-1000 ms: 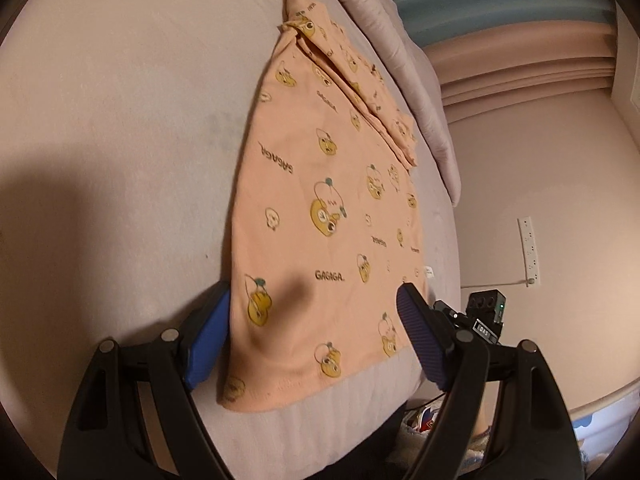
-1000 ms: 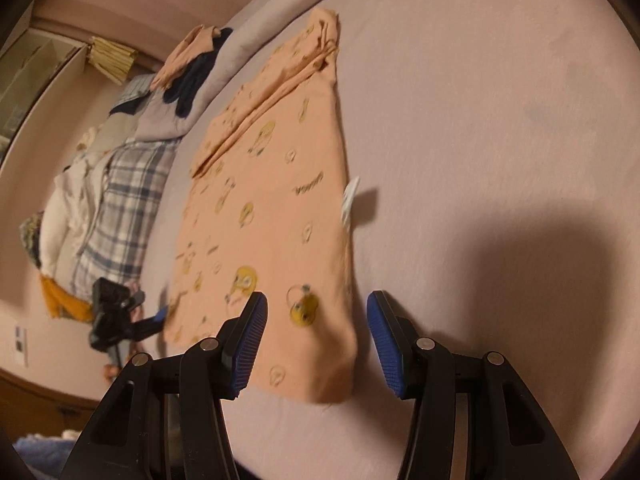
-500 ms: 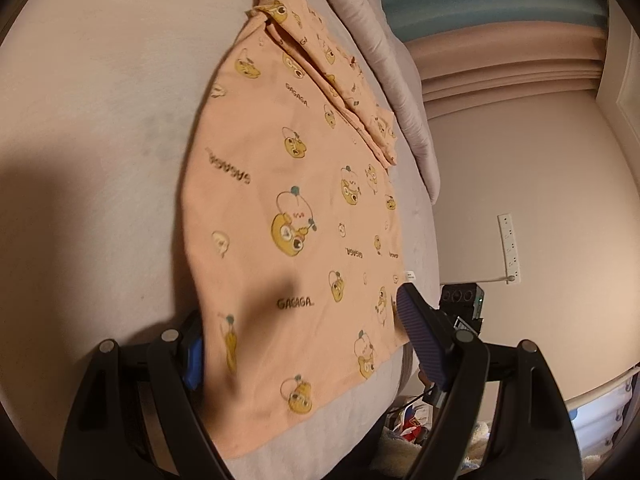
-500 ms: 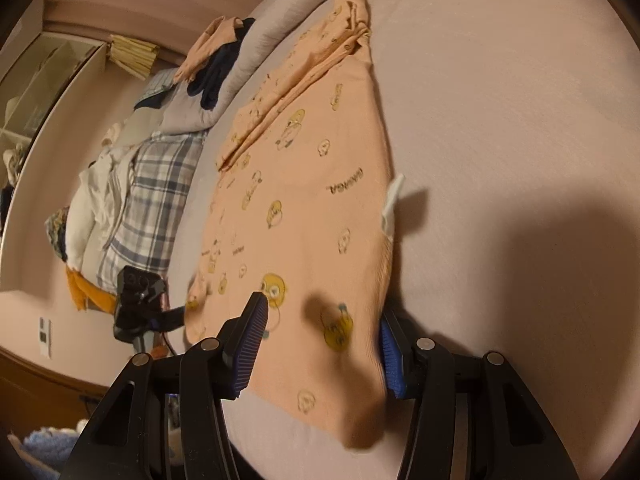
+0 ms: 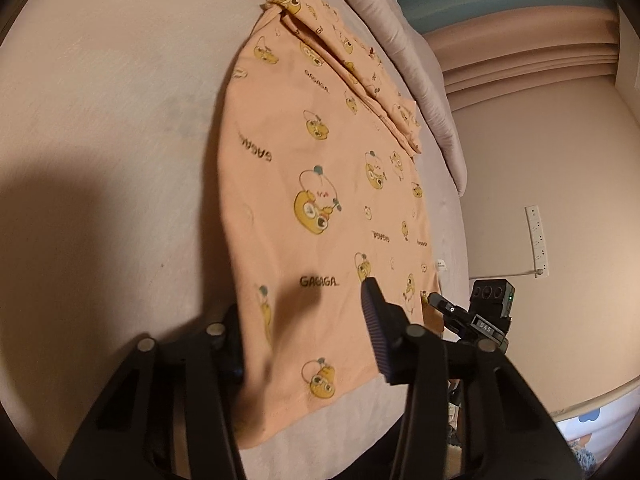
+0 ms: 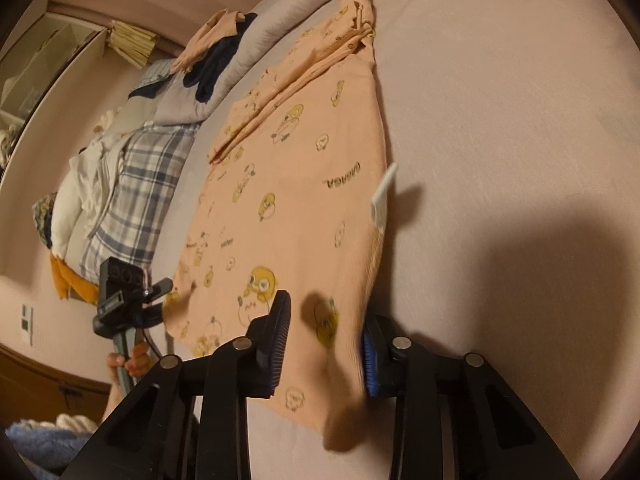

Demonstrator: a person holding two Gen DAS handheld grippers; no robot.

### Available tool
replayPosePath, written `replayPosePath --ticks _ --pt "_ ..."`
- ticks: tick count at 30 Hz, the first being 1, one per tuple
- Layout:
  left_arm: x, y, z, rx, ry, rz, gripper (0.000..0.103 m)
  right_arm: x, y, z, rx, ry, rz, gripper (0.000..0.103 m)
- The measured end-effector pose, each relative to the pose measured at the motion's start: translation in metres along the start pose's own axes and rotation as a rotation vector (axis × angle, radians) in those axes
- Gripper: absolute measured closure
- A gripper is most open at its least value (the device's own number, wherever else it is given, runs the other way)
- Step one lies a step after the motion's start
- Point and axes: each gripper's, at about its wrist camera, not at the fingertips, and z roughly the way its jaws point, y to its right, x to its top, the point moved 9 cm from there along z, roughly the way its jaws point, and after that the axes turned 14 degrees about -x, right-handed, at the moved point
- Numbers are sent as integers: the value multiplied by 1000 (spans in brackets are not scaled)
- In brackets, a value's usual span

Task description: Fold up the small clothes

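Both tongs, left [image 5: 304,332] and right [image 6: 326,344], have slid open-jawed around the shirt [image 5: 320,184] hem, unclamped

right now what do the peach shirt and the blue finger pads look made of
Peach shirt: soft matte knit, likely cotton; it drapes limply and carries printed ducks. Blue finger pads: ribbed, matte, probably rubber or soft plastic, going by the fine ridges.

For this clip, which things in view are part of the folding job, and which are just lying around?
In the job:
- peach shirt with duck print, flat on the bed
- left tongs and right tongs, each straddling a near hem corner

Lying about:
- plaid garment
- white clothes
- dark and peach pile
- grey pillow
- wall socket strip
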Motion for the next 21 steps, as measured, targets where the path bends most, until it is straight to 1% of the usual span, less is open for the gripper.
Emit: replayPosePath --ticks 4,6,8,9,10,11,12,14,16,21 --pt "-1 -7 0 5 0 -31 79 -5 -1 -1 0 1 -12 72" --pt "-3 -10 -1 3 -1 -46 84 -6 -3 0 0 1 -13 72" --pt "-5 -9 -2 8 1 -45 86 -6 -5 0 -5 0 -25 73" --pt "-5 -9 -2 7 2 -44 87 -7 -6 0 -10 1 -31 78" --pt "-6 -7 -2 6 2 -44 90 -7 -6 0 -15 -1 -31 82" --pt "-7 -6 -2 -5 1 -45 92 -9 -7 0 -16 -3 -25 87" --pt "-7 -4 -2 -17 2 -48 95 -10 -6 0 -9 -2 -15 89" --pt "-9 0 -2 -60 11 -56 95 -10 -7 -2 16 10 3 89" --pt "-7 4 -5 -111 30 -60 98 -10 -11 -5 50 31 15 90" --pt "1 21 -4 -208 62 -48 98 0 -23 -17 132 101 23 91"
